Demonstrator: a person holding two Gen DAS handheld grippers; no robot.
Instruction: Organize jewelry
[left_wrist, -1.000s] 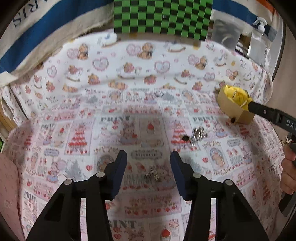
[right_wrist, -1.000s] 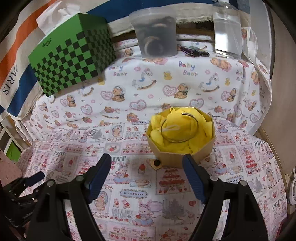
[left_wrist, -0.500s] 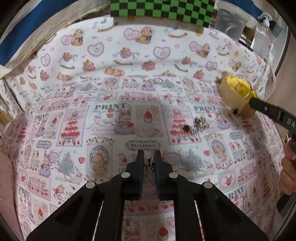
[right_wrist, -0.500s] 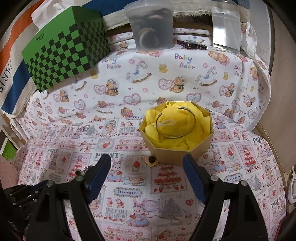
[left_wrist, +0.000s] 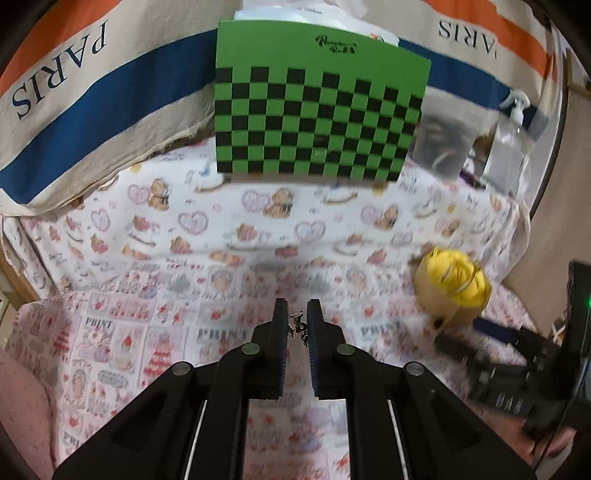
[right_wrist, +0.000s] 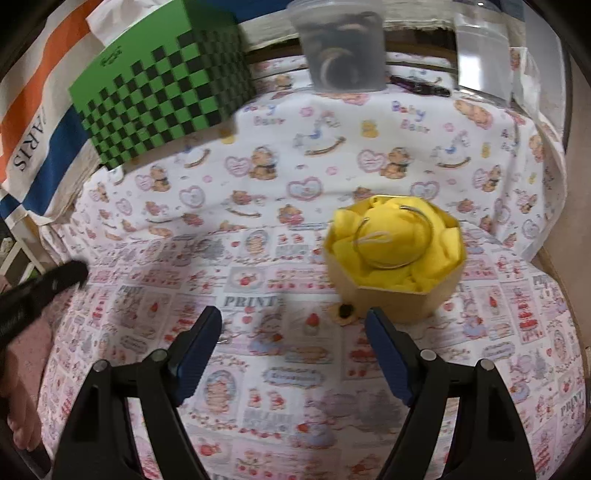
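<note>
My left gripper is shut on a small silver jewelry piece and holds it above the printed cloth. The tan octagonal box with yellow lining holds a thin silver hoop; it also shows at the right of the left wrist view. My right gripper is open and empty, just in front and left of the box. A small dark flower-shaped piece lies at the box's base. The left gripper shows at the left edge of the right wrist view.
A green checkered box stands at the back. A clear plastic tub and a clear bottle stand at the far edge. A dark clip-like item lies between them. The striped PARIS cloth hangs behind.
My left gripper closed on the silver piece on the cloth, then lifted it up and tilted toward the back. My right gripper shifted slightly left and stays open.
</note>
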